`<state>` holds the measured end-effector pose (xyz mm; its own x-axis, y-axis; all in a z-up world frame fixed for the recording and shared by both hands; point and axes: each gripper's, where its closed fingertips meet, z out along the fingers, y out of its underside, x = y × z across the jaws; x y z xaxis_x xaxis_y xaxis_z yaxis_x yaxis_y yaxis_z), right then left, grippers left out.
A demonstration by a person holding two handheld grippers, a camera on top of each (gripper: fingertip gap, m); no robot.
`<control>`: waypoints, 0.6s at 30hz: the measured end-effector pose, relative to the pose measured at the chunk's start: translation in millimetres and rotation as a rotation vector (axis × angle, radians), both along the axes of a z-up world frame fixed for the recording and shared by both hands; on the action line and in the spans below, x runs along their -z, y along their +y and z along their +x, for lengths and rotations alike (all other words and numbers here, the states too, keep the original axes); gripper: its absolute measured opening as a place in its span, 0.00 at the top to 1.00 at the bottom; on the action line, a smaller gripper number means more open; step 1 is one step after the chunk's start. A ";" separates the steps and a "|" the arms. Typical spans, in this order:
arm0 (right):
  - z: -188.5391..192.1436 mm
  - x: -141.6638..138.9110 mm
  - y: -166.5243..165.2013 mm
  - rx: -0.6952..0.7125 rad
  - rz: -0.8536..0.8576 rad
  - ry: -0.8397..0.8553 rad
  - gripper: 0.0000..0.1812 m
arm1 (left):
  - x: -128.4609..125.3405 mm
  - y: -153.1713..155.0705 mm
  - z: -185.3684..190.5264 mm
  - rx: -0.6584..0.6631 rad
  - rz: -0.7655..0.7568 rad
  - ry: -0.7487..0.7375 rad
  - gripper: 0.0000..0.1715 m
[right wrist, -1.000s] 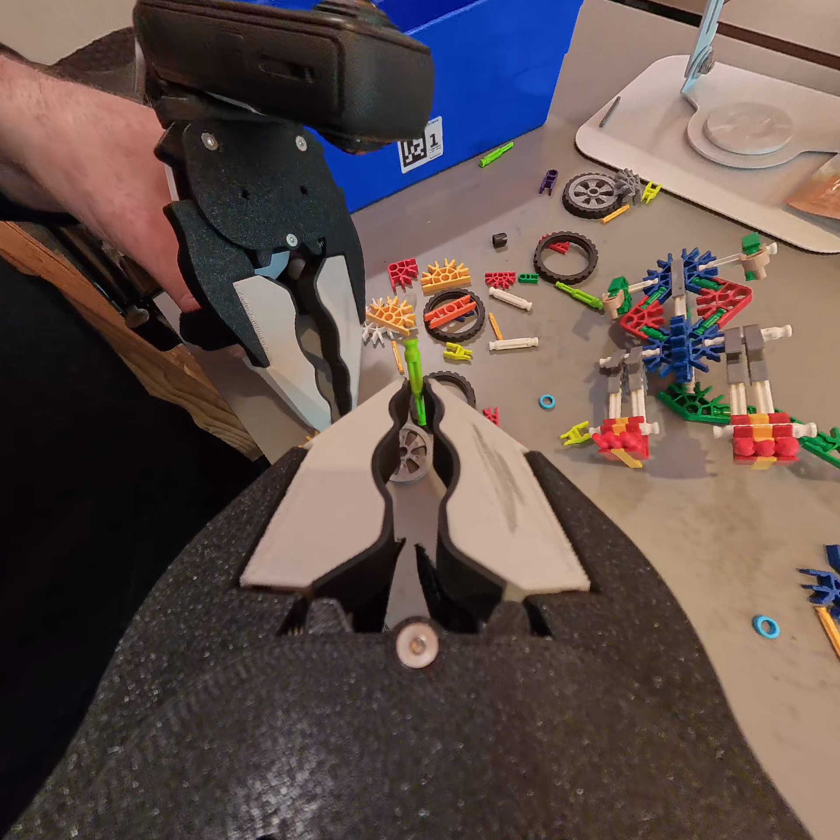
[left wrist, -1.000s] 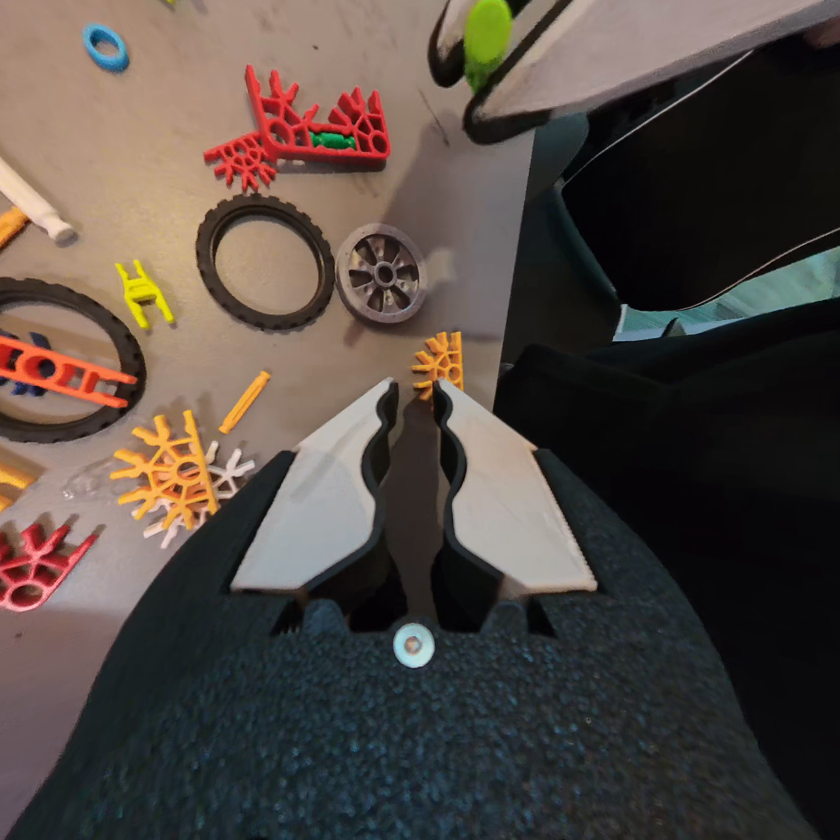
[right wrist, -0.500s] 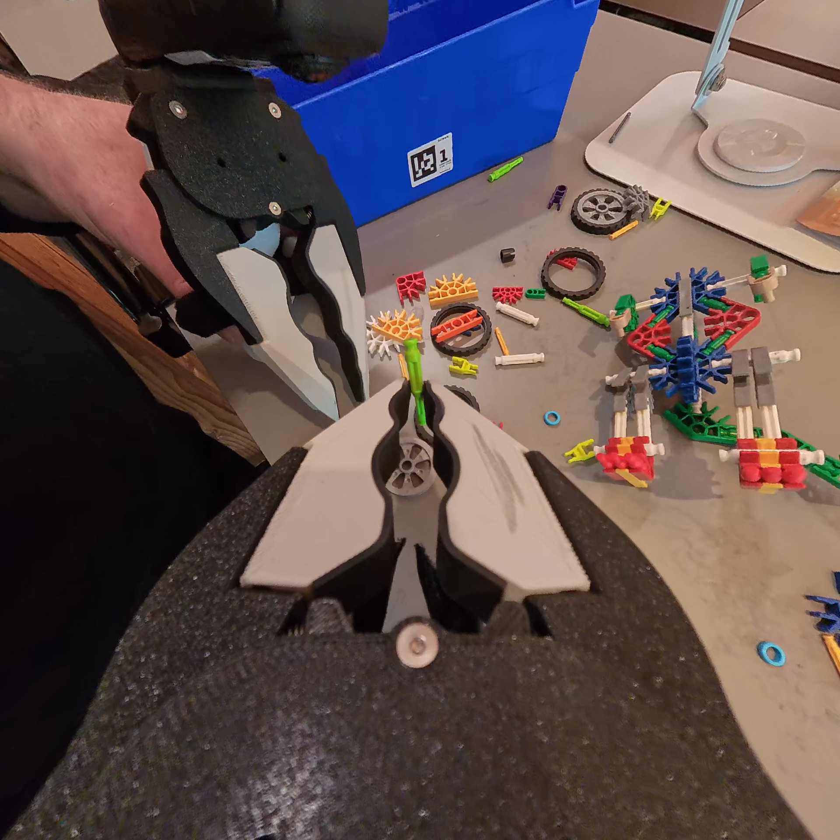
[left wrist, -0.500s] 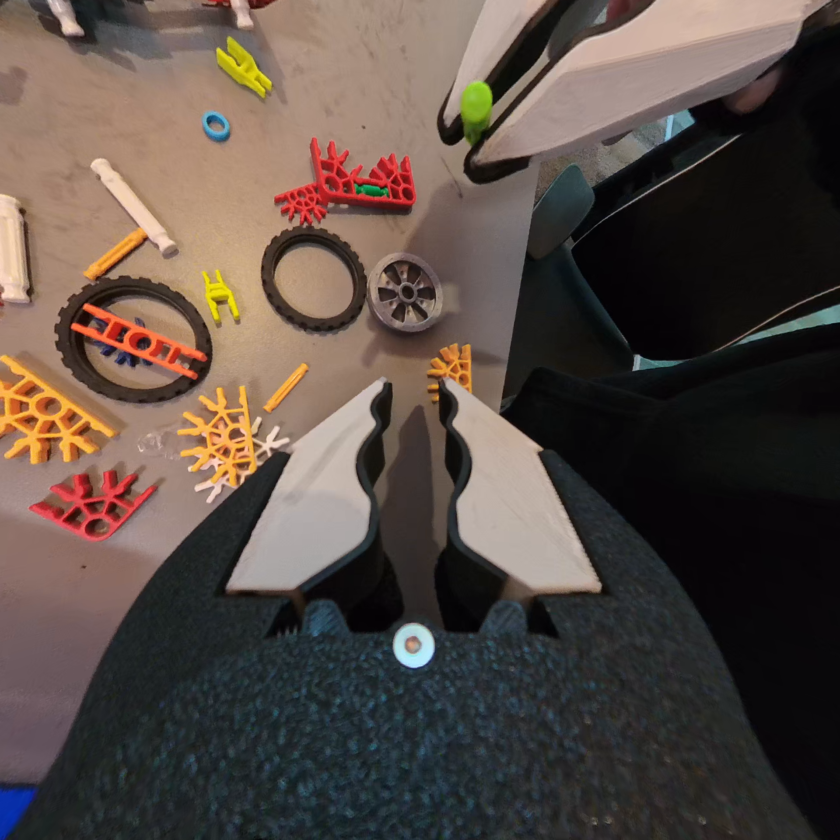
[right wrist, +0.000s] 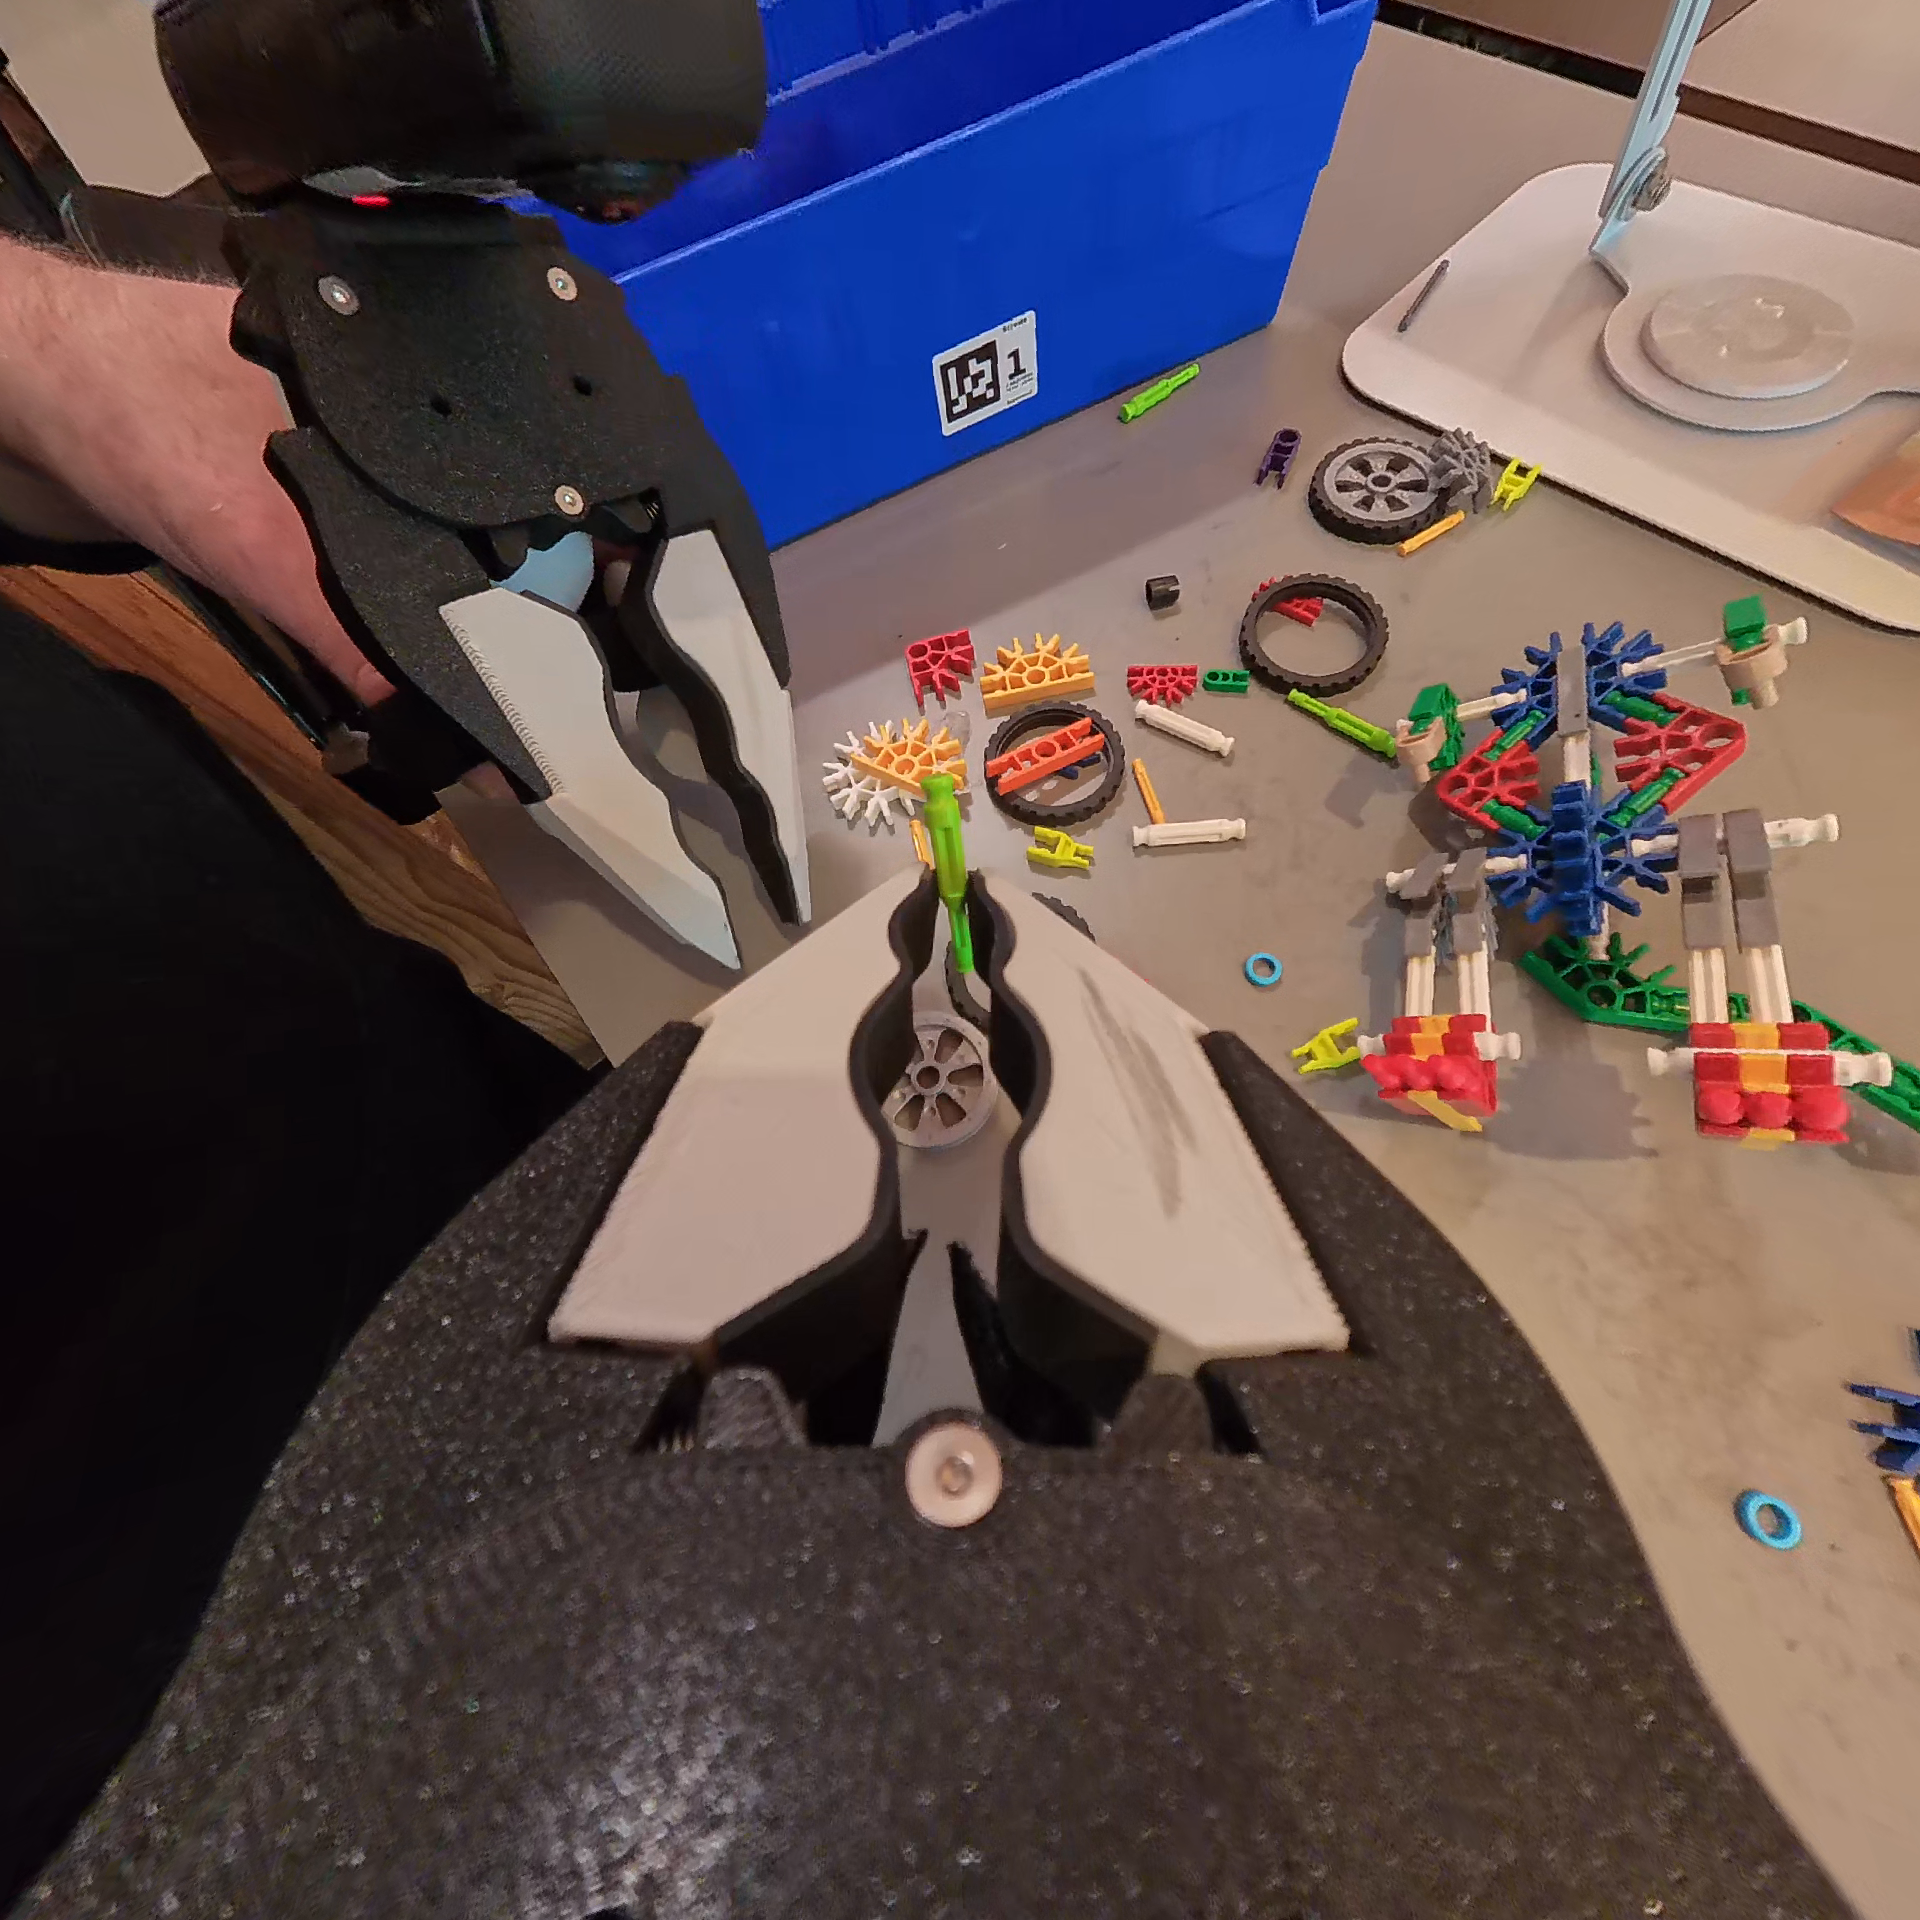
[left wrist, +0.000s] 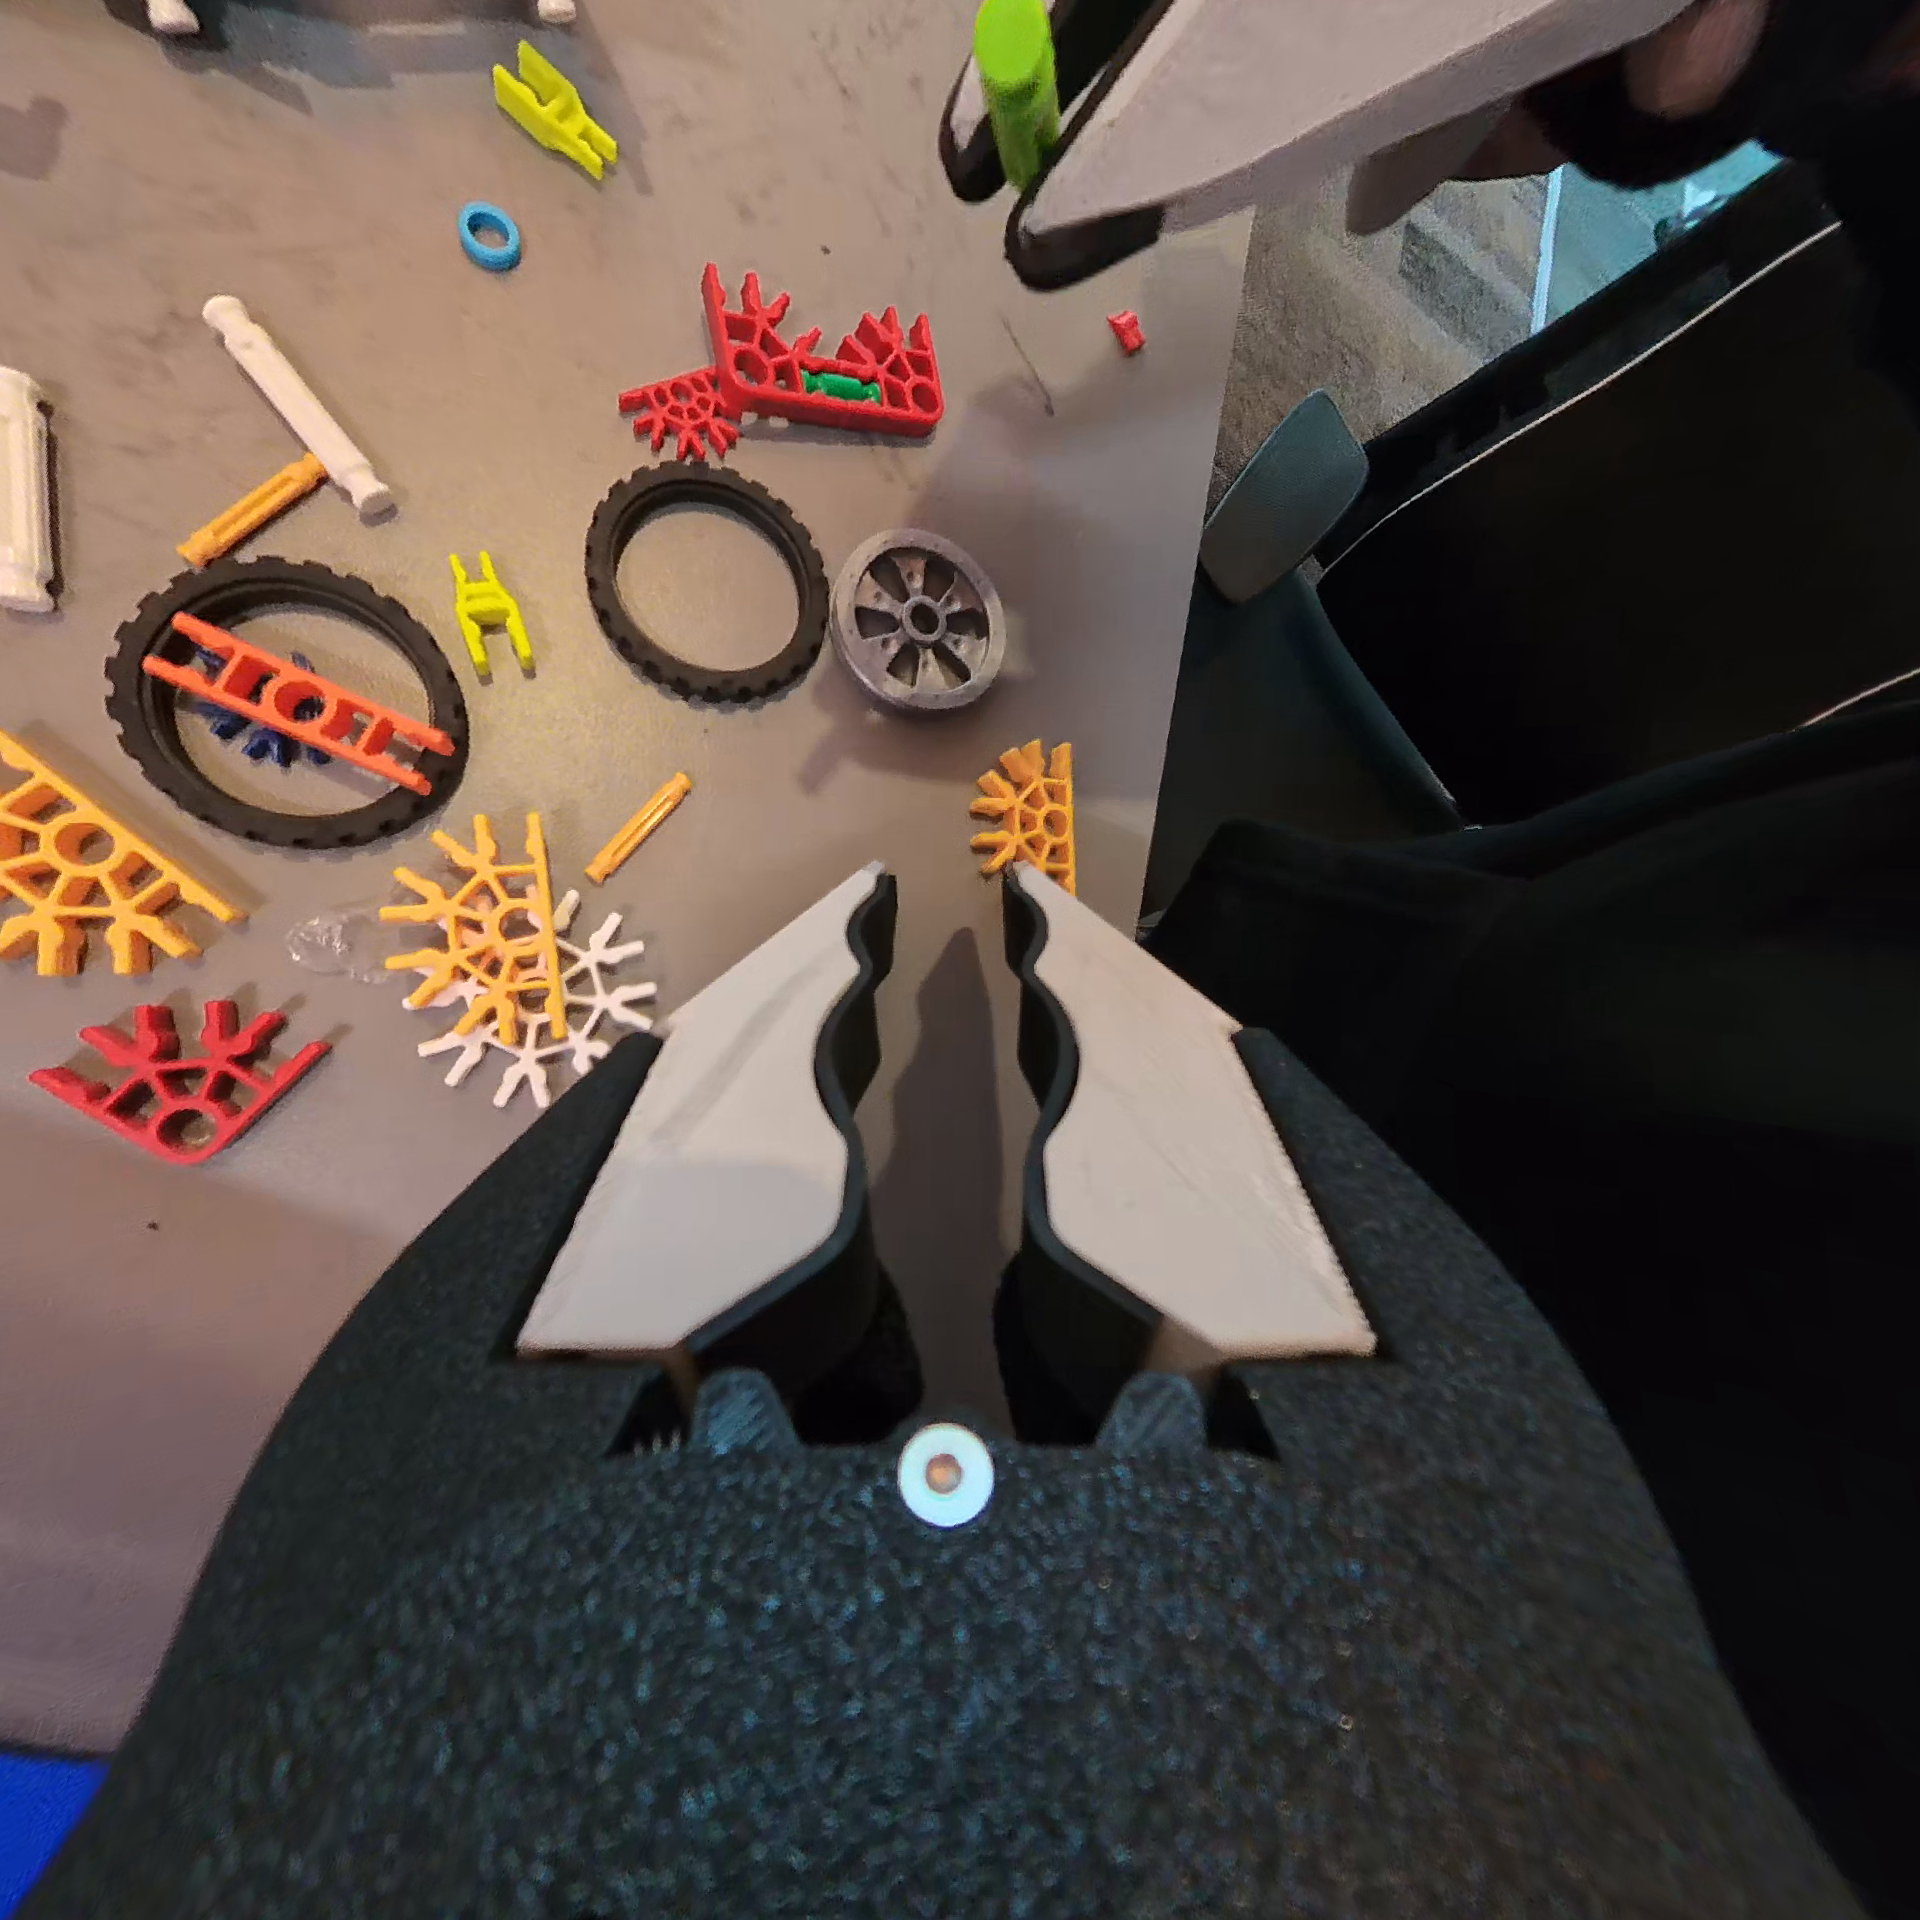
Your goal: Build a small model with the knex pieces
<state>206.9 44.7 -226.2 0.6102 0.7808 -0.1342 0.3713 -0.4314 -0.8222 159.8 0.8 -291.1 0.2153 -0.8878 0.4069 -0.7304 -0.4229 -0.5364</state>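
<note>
Grey surface (left wrist: pixel 831 208) strewn with construction-toy pieces. Left gripper (left wrist: pixel 943 894) has lifted slightly since a second ago, fingers narrowly parted, empty, above orange connector (left wrist: pixel 1029 810). Right gripper (right wrist: pixel 951 894) still pinches lime rod (right wrist: pixel 951 862), now lower in left view's upper right. Grey wheel (left wrist: pixel 920 636) lies untouched mid-frame.

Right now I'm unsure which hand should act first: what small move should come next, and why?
Probably lower the left gripper onto the grey wheel hub: it is open and empty just short of it, while the right gripper is shut on the lime green rod.
</note>
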 end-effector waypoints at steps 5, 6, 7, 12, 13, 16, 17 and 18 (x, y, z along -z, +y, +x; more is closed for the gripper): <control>-0.8 -0.5 -0.1 0.001 -0.001 0.001 0.97 | 0.5 0.1 -3.9 -0.010 0.012 -0.006 0.89; -0.9 -0.6 0.0 0.001 -0.001 0.001 0.97 | 0.4 0.0 -4.6 -0.011 0.017 -0.007 0.89; -1.0 -0.6 0.1 0.002 -0.002 0.003 0.97 | 0.2 -0.5 -5.3 -0.010 0.019 -0.008 0.89; -0.5 0.4 0.4 0.009 -0.008 0.003 0.97 | -0.7 -1.1 -8.4 -0.015 0.038 -0.018 0.88; -0.1 0.5 0.4 0.011 -0.009 0.003 0.97 | -0.9 -1.7 -9.0 -0.013 0.042 -0.021 0.88; 1.3 1.6 -0.6 0.015 -0.016 0.000 0.97 | -0.1 -4.5 -11.5 0.000 0.061 -0.026 0.87; 1.9 2.7 -1.0 0.016 -0.021 -0.002 0.97 | 0.6 -5.3 -12.0 0.003 0.068 -0.029 0.87; 2.4 4.2 -1.5 0.017 -0.026 -0.004 0.97 | 1.2 -7.1 -12.1 0.009 0.069 -0.033 0.87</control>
